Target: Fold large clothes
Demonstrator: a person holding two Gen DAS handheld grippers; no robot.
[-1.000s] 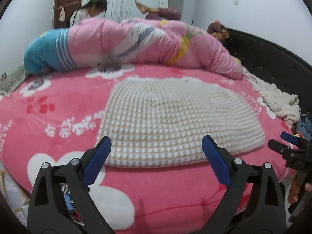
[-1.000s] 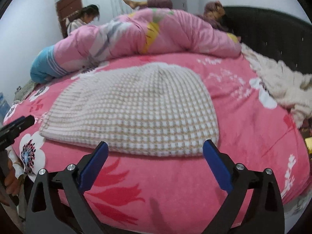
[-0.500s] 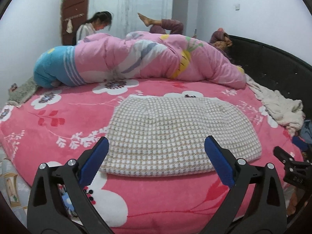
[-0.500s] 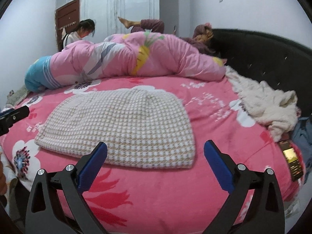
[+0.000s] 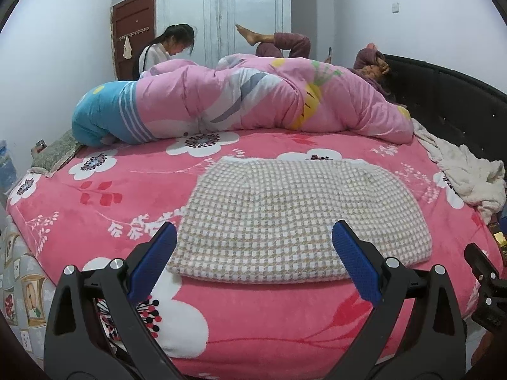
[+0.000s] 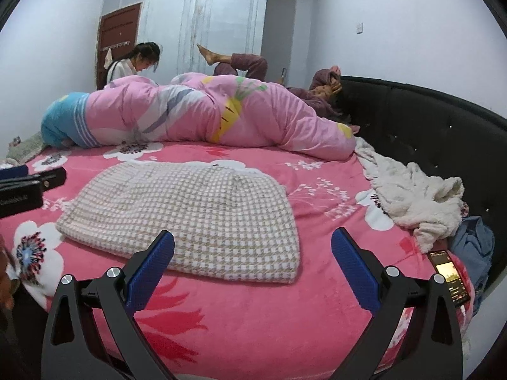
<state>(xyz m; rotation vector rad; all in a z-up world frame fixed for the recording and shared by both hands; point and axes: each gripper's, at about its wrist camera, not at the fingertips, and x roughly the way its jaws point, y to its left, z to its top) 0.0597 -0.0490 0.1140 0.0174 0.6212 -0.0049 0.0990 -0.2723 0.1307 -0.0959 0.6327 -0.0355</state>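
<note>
Left gripper (image 5: pixel 253 247), seen from its own wrist camera, hovers with its blue pads (image 5: pixel 154 266) spread wide and nothing between them; right gripper (image 6: pixel 253 247) is likewise spread and empty in its own view. Neither touches cloth. Garment (image 5: pixel 301 221), a checked knit in white and tan, lies flat on the pink floral bedspread (image 5: pixel 95 196), apparently already folded into a compact pad with a thick, doubled near hem. It sits straight ahead of both grippers, just beyond the pad tips and lower than them. Its long axis runs left to right across both views, parallel to the near bed edge, with the straight hem facing the grippers and the rounded, narrower side pointing away toward the rolled pink quilt (image 5: pixel 253 95). In the left view the hem's left corner lies just beside the left pad, and the right corner extends well past the right pad. In the right view the garment (image 6: pixel 190 212) is displaced to the left, its right corner lying between the pads. By this geometry each gripper is nearer its own corner of the hem; a further fold would probably call for both to descend onto those corners together. Right gripper's body also shows at the left view's right margin (image 5: pixel 484 285). A white fleece (image 6: pixel 418 196) and a phone (image 6: pixel 448 275) lie near the right edge, apart from the garment.
</note>
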